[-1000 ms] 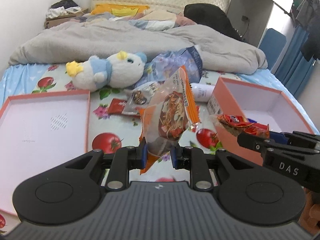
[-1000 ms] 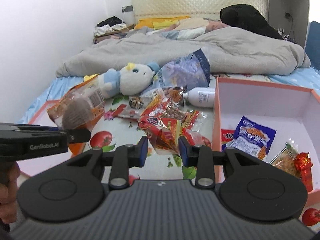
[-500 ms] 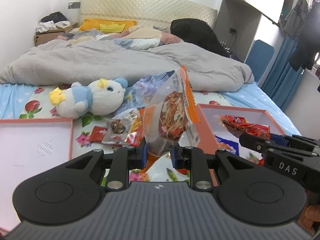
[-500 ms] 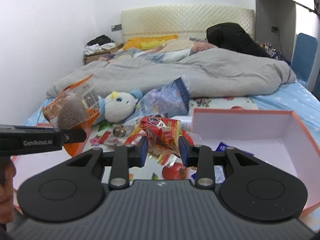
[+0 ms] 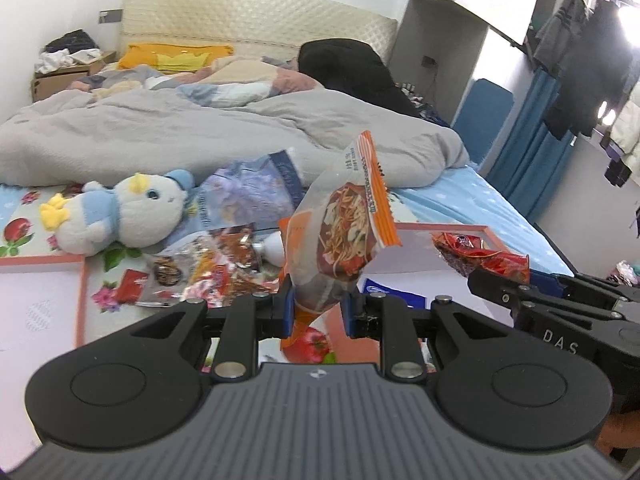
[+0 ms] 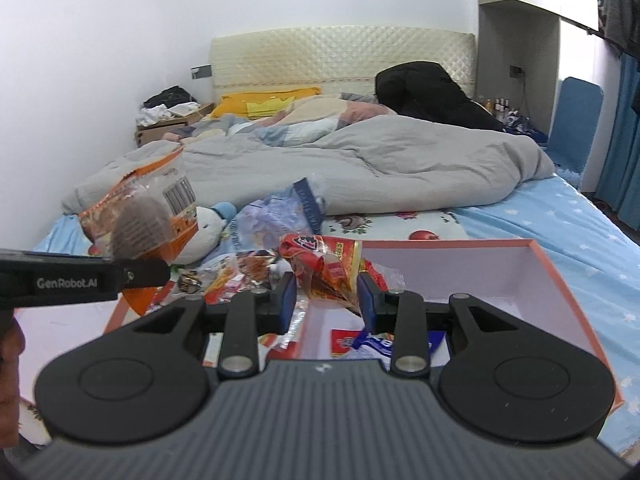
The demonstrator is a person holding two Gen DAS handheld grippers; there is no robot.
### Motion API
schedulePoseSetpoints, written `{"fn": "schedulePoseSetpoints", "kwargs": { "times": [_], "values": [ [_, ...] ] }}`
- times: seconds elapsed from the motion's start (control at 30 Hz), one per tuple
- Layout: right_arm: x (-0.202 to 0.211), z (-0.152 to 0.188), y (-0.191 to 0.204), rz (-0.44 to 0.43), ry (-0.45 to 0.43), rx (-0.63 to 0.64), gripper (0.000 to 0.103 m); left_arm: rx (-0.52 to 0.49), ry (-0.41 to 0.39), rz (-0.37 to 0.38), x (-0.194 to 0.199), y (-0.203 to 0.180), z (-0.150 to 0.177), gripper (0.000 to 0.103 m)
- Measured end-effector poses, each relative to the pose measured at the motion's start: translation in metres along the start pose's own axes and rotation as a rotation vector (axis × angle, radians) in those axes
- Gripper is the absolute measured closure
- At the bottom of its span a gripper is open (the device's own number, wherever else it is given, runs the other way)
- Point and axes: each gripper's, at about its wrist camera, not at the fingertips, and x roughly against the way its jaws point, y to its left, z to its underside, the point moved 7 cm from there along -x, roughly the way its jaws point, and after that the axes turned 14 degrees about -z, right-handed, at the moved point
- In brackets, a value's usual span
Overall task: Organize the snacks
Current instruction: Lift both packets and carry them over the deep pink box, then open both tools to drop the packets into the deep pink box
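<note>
My left gripper (image 5: pixel 316 310) is shut on an orange noodle snack bag (image 5: pixel 344 236) and holds it upright in the air; the bag also shows in the right wrist view (image 6: pixel 140 220). My right gripper (image 6: pixel 327 296) is shut on a red snack packet (image 6: pixel 324 264), held above the left edge of an orange box (image 6: pixel 560 280) with a white inside. The packet also shows in the left wrist view (image 5: pixel 480 254). A blue-and-white packet (image 6: pixel 384 346) and a red one lie in the box. Several loose snacks (image 5: pixel 216 268) lie on the sheet.
The orange box lid (image 5: pixel 36 304) lies flat at the left. A white-and-blue plush toy (image 5: pixel 120 216), a large blue bag (image 5: pixel 248 196) and a white bottle (image 5: pixel 274 246) lie behind the snacks. A grey duvet (image 5: pixel 200 136) covers the far bed.
Both grippers have risen and moved right toward the orange box, each keeping its packet. The right gripper's packet now hangs over the box's left edge.
</note>
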Motion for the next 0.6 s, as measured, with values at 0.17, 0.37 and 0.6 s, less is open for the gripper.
{"fn": "schedulePoseSetpoints", "kwargs": {
  "times": [0.17,0.37,0.6],
  "values": [
    [-0.003,0.009,-0.029,0.029,0.024,-0.033,0.067,-0.029,0.048,0.034,-0.022,-0.028,0.007,0.077],
    [-0.011,0.029,-0.063,0.072,0.085,-0.062,0.067,-0.064,0.102,0.056,-0.049,-0.059,0.014,0.077],
    [-0.018,0.054,-0.100,0.114,0.167,-0.102,0.067,-0.099,0.189,0.093,-0.080,-0.097,0.017,0.077]
  ]
}}
